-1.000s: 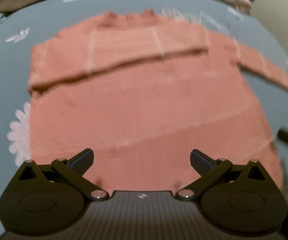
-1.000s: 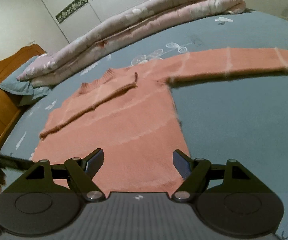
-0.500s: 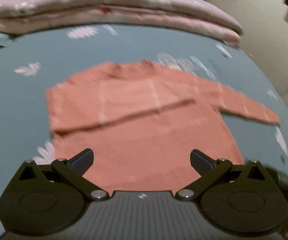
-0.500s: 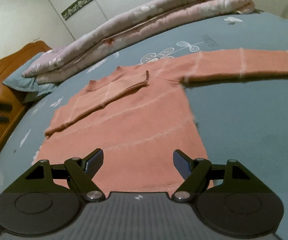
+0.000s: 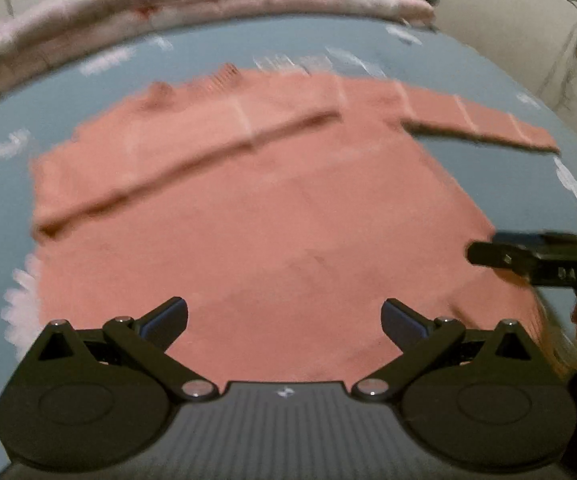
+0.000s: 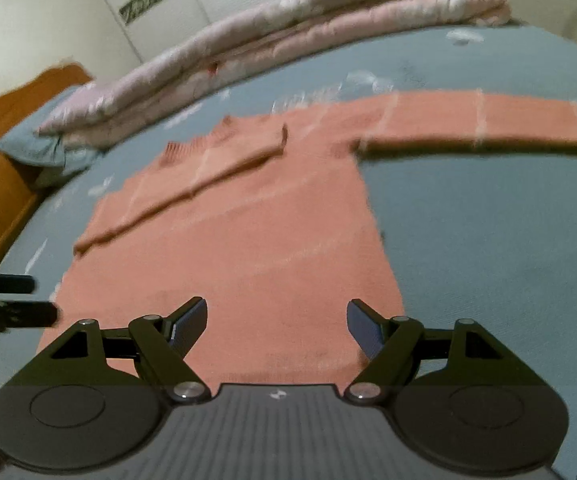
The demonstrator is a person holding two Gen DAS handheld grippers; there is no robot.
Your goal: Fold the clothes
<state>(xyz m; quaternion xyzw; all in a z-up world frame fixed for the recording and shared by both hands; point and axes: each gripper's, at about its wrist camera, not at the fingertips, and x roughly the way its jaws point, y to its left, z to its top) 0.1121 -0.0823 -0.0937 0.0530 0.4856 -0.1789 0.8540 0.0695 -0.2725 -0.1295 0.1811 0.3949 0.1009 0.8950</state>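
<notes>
Dim, warm indoor light; both fisheye views bend strongly at the edges, and motion blur smears the salmon-pink knitted sweater (image 5: 272, 216) throughout.

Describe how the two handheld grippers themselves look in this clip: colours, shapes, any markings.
Both match. The left gripper and right gripper are matte black, with a ribbed grey central body, round discs at each side, silver pivot screws, angled linkage arms and dark blue finger pads. A small white logo sits on each body. Seen from the left wrist view, the right gripper's side bears faint lettering, too blurred to read.
</notes>
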